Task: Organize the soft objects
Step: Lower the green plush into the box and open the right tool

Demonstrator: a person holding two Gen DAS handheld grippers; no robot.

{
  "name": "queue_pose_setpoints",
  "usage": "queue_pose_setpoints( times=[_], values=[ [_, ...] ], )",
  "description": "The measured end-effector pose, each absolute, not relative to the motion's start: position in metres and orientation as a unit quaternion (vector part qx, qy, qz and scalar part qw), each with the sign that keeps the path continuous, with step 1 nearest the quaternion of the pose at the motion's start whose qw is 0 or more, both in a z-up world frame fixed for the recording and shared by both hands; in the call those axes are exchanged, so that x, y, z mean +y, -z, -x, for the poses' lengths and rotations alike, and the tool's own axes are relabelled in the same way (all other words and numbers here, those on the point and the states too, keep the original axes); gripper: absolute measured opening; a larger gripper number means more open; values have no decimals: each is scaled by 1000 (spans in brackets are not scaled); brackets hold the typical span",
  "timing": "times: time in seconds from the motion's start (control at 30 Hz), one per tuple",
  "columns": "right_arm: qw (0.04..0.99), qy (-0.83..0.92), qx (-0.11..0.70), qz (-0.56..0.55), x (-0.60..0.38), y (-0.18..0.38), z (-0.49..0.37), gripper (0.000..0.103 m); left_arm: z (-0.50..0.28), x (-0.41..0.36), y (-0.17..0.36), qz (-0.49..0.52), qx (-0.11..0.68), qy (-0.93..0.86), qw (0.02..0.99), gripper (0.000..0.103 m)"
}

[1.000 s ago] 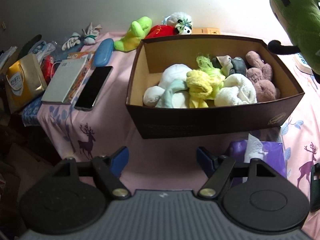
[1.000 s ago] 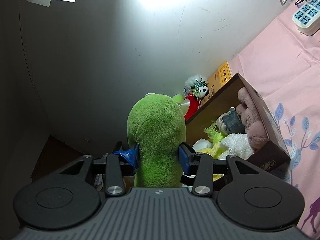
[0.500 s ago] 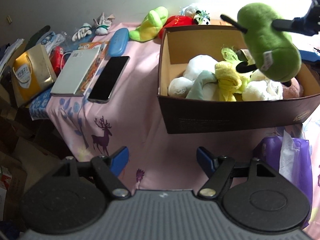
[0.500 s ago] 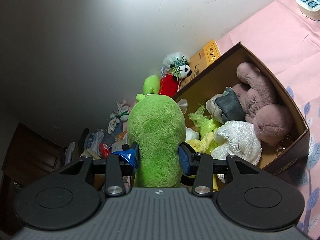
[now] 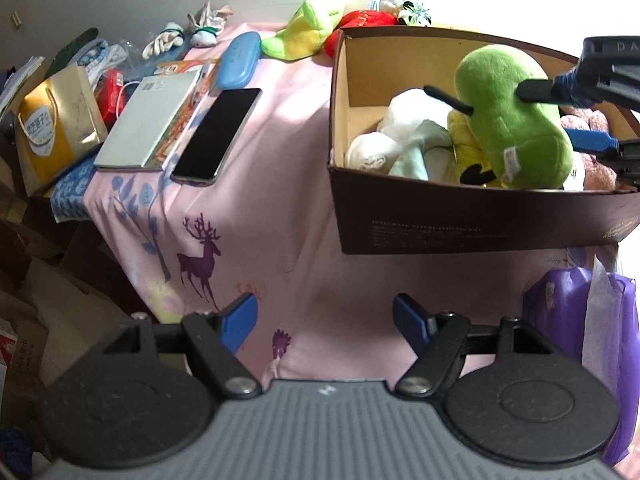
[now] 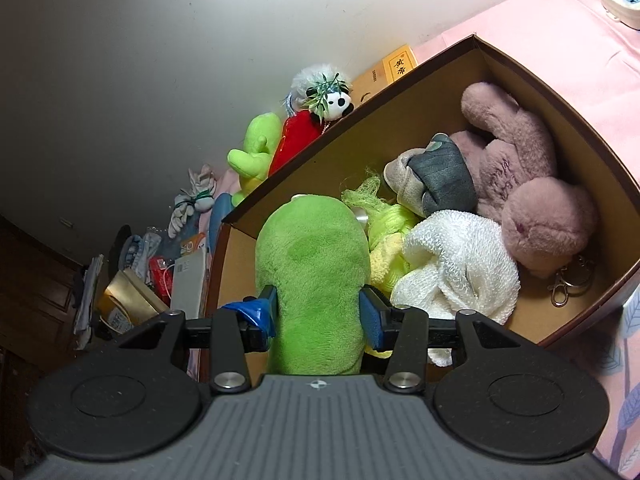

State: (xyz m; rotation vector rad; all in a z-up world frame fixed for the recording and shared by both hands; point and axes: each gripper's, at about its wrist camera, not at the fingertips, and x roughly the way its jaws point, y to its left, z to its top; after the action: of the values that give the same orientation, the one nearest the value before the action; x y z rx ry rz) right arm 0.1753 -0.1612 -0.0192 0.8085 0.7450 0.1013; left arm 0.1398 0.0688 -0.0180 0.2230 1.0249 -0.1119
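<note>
A green plush [image 5: 512, 120] with black antennae hangs low inside the brown cardboard box [image 5: 460, 216], over the heap of soft things. My right gripper [image 6: 318, 312] has its blue pads against the green plush [image 6: 316, 272] on both sides, and its jaws are opening. Seen from the left wrist, the right gripper [image 5: 548, 114] reaches in from the right edge. In the box [image 6: 400, 120] lie a pink bunny [image 6: 532, 200], a white towel [image 6: 452, 268], yellow-green cloth [image 6: 388, 232] and a grey sock [image 6: 436, 176]. My left gripper [image 5: 325, 320] stands open and empty above the pink cloth in front of the box.
Behind the box lie a lime plush [image 5: 308, 28], a red plush with a panda head [image 5: 368, 18] and tied white gloves [image 5: 188, 34]. Left of it: a phone [image 5: 218, 136], silver notebook [image 5: 148, 124], blue case [image 5: 238, 64], gold bag [image 5: 56, 120]. A purple tissue pack [image 5: 576, 312] sits front right.
The right gripper has carried the green plush from high above down into the box. In the left wrist view the box has slid right and the table's left edge shows more.
</note>
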Motion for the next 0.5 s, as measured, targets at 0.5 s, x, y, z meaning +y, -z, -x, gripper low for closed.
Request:
queue_pose_setpoints(
  times=[0.5],
  values=[
    [900,20,312,-303,-172,-2,-144,31,-147,49,11,-116,482,75,865,78]
  ],
)
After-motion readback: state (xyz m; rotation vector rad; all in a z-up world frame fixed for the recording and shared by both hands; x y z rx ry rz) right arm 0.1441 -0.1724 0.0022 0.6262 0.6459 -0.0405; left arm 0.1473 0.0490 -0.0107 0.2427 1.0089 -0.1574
